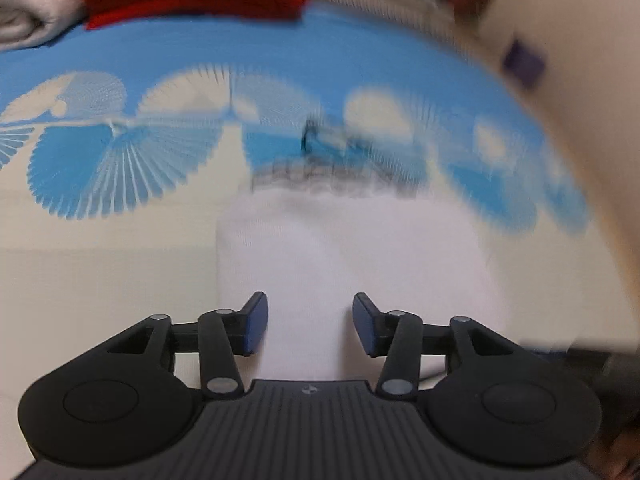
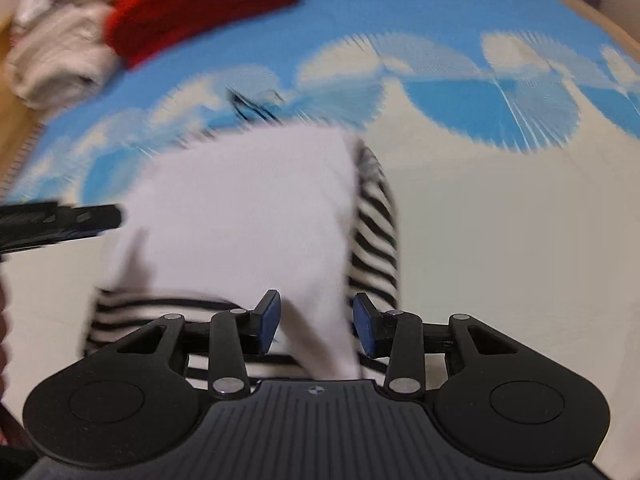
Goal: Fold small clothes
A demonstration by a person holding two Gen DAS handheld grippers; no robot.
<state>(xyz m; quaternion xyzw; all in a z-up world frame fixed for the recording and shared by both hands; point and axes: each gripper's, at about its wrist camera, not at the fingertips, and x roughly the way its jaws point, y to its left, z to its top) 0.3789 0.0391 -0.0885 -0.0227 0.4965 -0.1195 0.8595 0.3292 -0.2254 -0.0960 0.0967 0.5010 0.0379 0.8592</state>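
Low centre of the right wrist view, the right gripper [image 2: 316,326] is seen w/ jaws part open and a white fold of the small garment [image 2: 248,216] passing between the blue pads; whether cloth is actually pinched can't be told, a gap shows on both sides. Garment is spread mid-frame on the blue-and-cream patterned cloth [image 2: 500,216]: white panel on top, black-and-white striped part showing at its right edge and lower left. Left gripper [image 1: 310,322] in its own view is also part open, nothing clamped, pads hanging over the white fabric's near edge; it also pokes in at mid-left of the right view, beside the garment's left edge. Upper left of both frames: a red folded item [image 2: 200,12] and a cream rolled one [image 2: 56,68], prob. finished pieces, well apart from the work. Step judged to be mid-fold, w/ the white panel laid over the stripes and the edges being set. To do it well: near corners should be taken by both grippers at matching spots, pads closed fully on a single layer edge, fabric lifted only slightly, carried straight toward the top of frame so edges line up w/ the striped hem, then released flat. Blur is heavy, so fine creases can't be judged.
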